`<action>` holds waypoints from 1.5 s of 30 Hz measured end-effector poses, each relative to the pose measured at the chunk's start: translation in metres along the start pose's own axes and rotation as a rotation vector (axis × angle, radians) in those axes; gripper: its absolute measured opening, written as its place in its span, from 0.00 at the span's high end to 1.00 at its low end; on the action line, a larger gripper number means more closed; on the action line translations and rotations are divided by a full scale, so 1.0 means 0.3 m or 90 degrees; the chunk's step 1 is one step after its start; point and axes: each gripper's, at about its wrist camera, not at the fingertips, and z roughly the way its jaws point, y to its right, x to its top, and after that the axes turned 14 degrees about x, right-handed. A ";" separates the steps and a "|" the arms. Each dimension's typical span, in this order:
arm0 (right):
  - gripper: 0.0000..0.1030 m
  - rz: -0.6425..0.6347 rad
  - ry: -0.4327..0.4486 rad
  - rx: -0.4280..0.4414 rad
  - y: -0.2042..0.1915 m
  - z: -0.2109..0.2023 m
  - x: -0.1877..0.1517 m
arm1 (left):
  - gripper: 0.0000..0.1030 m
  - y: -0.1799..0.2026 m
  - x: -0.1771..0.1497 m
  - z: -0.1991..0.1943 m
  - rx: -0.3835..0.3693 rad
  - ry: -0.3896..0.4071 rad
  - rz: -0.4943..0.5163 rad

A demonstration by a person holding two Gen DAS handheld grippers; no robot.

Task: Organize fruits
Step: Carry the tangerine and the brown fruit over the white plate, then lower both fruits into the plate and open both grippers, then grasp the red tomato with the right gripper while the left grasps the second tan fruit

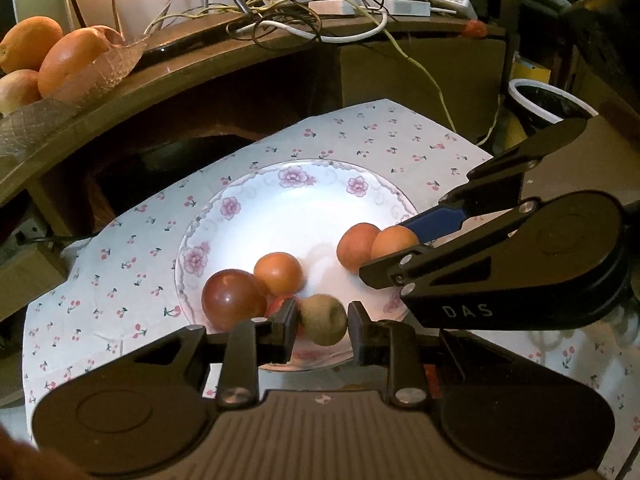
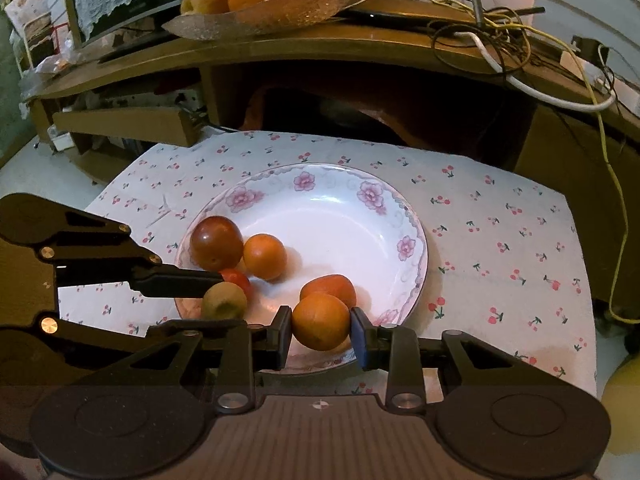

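Note:
A white plate with pink flowers (image 1: 296,200) (image 2: 340,216) lies on a cherry-print cloth (image 1: 120,264). On it are a dark red fruit (image 1: 234,300) (image 2: 216,242), an orange fruit (image 1: 279,273) (image 2: 265,256), a small red one (image 2: 239,279) and an orange-red one (image 1: 356,246) (image 2: 330,286). My left gripper (image 1: 323,322) is shut on a small greenish fruit (image 1: 323,320) (image 2: 224,300) low over the plate's near rim. My right gripper (image 2: 321,322) (image 1: 386,248) is shut on an orange fruit (image 2: 321,322) (image 1: 394,242) beside the orange-red one. The two grippers are close together.
A wooden shelf (image 1: 180,80) rises behind the cloth. It carries a glass dish of oranges and apples (image 1: 48,60) (image 2: 256,12) and a tangle of cables (image 1: 280,20) (image 2: 500,28). A white-rimmed bin (image 1: 548,100) stands at the far right.

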 end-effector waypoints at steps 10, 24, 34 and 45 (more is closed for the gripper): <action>0.63 0.000 0.030 0.001 -0.003 -0.030 0.003 | 0.64 -0.017 0.011 -0.027 0.000 0.010 -0.015; 0.63 0.014 0.047 0.010 -0.010 -0.102 -0.028 | 0.63 -0.033 -0.034 -0.119 -0.009 0.015 0.014; 0.62 -0.007 -0.009 0.054 -0.050 -0.111 -0.115 | 0.62 -0.007 -0.100 -0.120 -0.052 -0.022 0.057; 0.62 -0.033 -0.053 0.095 -0.095 -0.059 -0.138 | 0.62 -0.002 -0.155 -0.099 -0.052 -0.052 0.081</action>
